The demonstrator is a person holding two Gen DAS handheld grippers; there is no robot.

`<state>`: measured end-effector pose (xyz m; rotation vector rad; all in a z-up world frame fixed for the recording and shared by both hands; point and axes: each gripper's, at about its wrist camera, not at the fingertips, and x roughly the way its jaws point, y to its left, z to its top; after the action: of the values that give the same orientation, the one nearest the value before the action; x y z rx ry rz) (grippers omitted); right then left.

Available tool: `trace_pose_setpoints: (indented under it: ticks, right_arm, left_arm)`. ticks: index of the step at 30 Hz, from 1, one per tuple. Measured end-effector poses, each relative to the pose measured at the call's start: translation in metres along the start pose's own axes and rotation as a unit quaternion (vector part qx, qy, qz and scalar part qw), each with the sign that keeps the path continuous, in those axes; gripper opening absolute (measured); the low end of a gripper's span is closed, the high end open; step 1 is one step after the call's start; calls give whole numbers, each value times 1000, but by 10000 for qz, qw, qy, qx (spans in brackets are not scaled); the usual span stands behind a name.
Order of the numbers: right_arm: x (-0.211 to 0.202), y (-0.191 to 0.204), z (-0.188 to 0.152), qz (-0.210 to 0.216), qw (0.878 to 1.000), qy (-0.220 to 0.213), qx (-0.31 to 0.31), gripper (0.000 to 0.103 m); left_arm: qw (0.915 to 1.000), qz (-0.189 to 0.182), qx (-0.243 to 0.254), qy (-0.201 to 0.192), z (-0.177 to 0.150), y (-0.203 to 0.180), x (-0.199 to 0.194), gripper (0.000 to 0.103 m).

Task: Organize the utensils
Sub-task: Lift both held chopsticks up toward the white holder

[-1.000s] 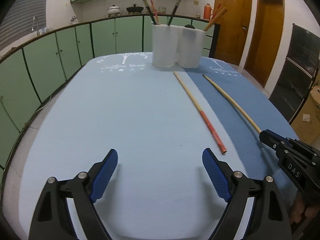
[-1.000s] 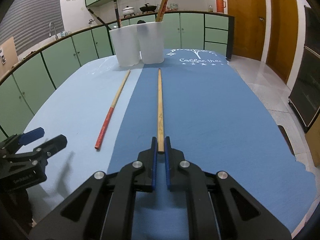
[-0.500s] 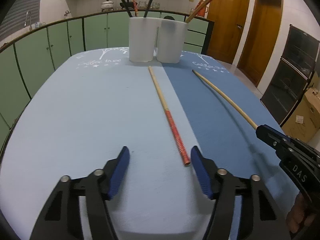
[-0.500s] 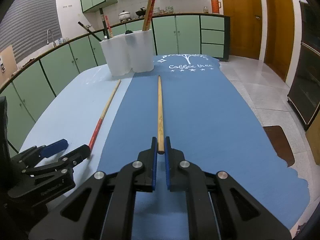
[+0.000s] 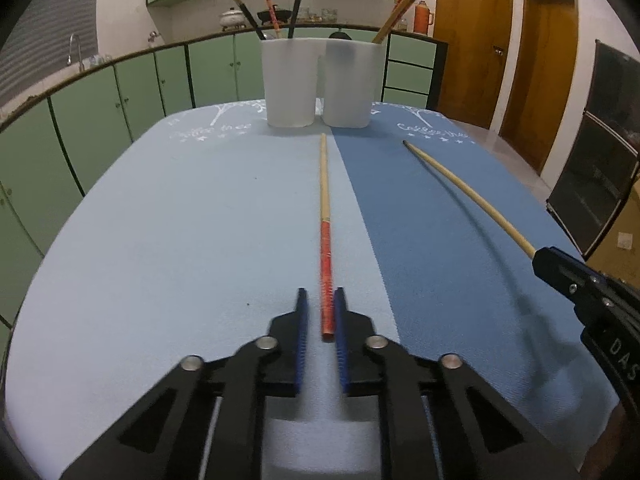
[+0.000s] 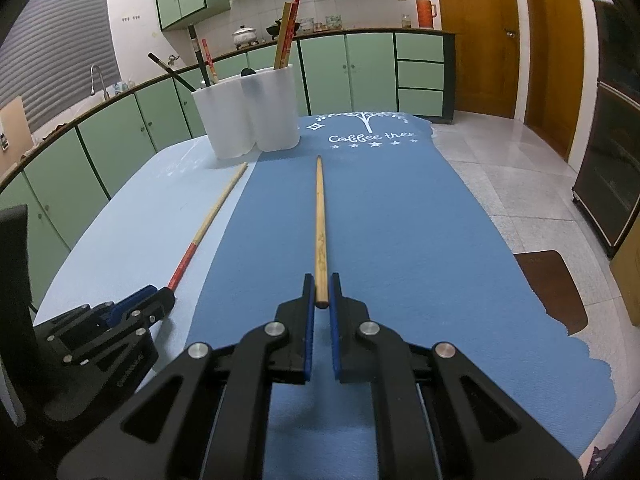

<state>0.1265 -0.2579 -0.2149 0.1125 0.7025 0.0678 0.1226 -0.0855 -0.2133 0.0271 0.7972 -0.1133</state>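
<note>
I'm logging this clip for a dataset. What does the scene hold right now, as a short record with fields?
surface: table under a two-tone blue cloth
left gripper: shut on the red-ended chopstick at its red end
right gripper: shut on the plain wooden chopstick at its near end
holders: two white cups at the far end, side by side, chopsticks standing in both
both held chopsticks: point toward the cups

Matt wooden chopsticks [image 5: 324, 216], felt-like cloth [image 5: 160, 240]
</note>
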Motion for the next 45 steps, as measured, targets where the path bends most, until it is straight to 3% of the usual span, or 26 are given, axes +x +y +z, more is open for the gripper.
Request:
trace_pose_setpoints:
  ticks: [7,16,28,33,45]
  right_arm:
    - [-8,0,4,-43,9998,-108,-133,6]
    - [-37,-2,32,89,9984,-450,-320,6]
    - [-73,-1,100,447,9948,-861,-321,6]
    - [-81,1,134,831,9929,-828,-219,6]
    - [-88,19,203,1227,9881,-810,-448,6]
  left_arm:
    - [10000,-51,-73,-39,6,9,-12,6]
    - [9986,47,147,-515,39,21,-61,6]
    - [9909,-229,-26,-1323,97,41,-116,6]
    - [9858,-355,-11,-1643,125,48,-131,6]
    - [9786,-571,38,-1977,162,56,-146,5]
